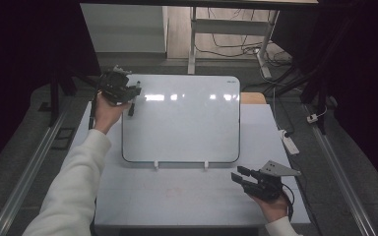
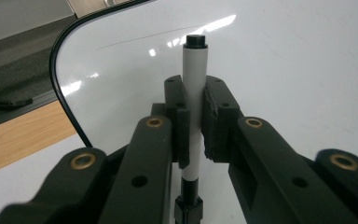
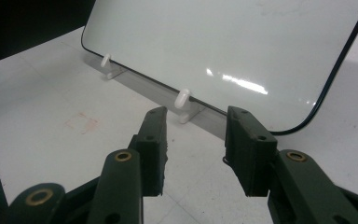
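Worktop (image 1: 197, 196): white, carries the whiteboard; a faint reddish stain lies near its near middle.
Whiteboard (image 1: 187, 123): blank, tilted, propped on two small white hooks (image 1: 156, 164) at its near edge.
Left gripper (image 1: 130, 93): at the whiteboard's far left corner, jaws clamped on the marker.
Right gripper (image 1: 241, 177): near right of the worktop, just beside the whiteboard's near right corner, jaws apart with nothing between them.
Marker (image 2: 195, 102): white barrel, black end, held upright between the left gripper's pads, in front of the whiteboard's surface.
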`<state>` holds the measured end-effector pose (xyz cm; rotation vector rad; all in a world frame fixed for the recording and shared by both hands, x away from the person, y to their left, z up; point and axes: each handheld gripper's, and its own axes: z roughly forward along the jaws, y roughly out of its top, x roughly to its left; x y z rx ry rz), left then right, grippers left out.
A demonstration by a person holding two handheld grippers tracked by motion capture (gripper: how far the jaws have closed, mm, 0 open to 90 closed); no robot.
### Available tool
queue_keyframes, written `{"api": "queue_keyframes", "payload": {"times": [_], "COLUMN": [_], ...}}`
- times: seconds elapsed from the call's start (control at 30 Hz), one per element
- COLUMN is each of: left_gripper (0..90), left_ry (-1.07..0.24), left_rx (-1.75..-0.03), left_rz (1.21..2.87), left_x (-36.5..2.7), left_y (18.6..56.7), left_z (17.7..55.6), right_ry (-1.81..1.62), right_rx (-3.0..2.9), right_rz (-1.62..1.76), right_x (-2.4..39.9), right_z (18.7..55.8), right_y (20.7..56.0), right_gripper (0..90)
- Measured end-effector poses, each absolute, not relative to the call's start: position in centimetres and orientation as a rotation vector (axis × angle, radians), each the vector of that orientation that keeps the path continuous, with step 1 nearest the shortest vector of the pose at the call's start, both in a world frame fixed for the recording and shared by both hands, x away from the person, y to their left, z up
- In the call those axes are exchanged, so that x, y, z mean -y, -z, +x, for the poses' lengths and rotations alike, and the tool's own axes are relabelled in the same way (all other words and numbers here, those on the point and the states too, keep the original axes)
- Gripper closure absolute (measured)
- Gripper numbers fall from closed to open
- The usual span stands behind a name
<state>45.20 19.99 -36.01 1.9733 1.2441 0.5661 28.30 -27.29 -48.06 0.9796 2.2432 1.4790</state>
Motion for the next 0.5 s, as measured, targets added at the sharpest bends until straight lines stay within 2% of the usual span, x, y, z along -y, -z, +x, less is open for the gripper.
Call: {"api": "queue_keyframes", "payload": {"times": [0.5], "left_gripper": [79.9], "left_ry": [-0.635], "left_rx": [-1.254], "left_rz": [1.970], "left_x": [-19.8], "left_y": [36.4], "left_z": [46.4], "right_ry": [-1.465], "right_rx": [-2.252], "right_rz": [0.986], "right_x": [27.1], "right_z": [28.4], "right_y": [48.5], "right_gripper": [57.4]}}
